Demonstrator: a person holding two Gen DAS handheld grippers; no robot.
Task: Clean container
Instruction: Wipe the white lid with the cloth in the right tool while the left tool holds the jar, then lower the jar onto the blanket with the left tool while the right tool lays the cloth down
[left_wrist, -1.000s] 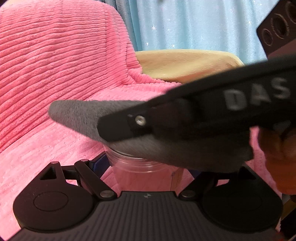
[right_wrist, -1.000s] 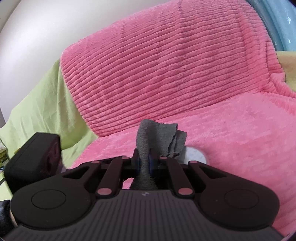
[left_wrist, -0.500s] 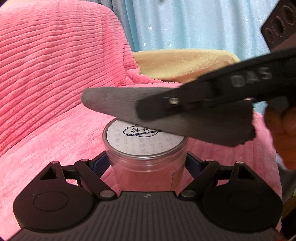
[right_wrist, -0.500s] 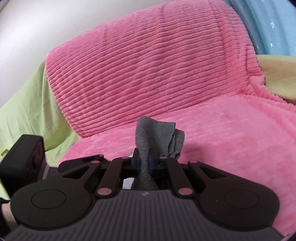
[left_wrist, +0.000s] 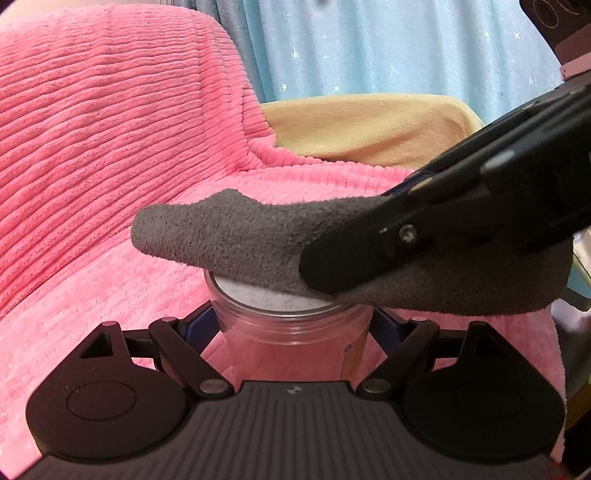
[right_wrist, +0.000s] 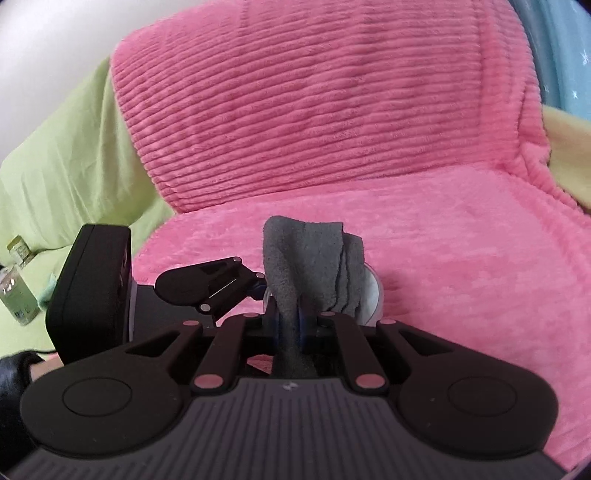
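The left claw (left_wrist: 293, 325) was closed on a clear jar (left_wrist: 291, 332), its blue-padded fingers (left_wrist: 197, 321) pressing the jar's wall from either side. The jar stood upright between them, over a pink blanket (left_wrist: 110, 166) that covered a seat and its backrest. A white printed lid (left_wrist: 266, 295) closed the jar's top; most of it was hidden.

The right claw (right_wrist: 290, 325) was shut tight on a grey cloth (right_wrist: 306, 254), with the cloth pinched between its blue pads and bunched up in folds beyond the fingertips. In the left wrist view that claw (left_wrist: 332, 273) came in from the right at a slant, and the cloth (left_wrist: 240, 236) lay flat on the lid, touching it and reaching past the jar's rim to the left. Only a sliver of lid showed at the near edge.

From the right wrist view, the jar (right_wrist: 371, 291) peeped out just behind the cloth, on its right side, and the left claw's black linkage (right_wrist: 207, 282) sat to the left of it. A black camera block (right_wrist: 92, 288) stood further left.

Behind the blanket lay a yellow cushion (left_wrist: 369, 125) and a blue starred curtain (left_wrist: 406, 48). A green sheet (right_wrist: 66, 166) lay off to the left, with a small bottle (right_wrist: 16, 288) on it.
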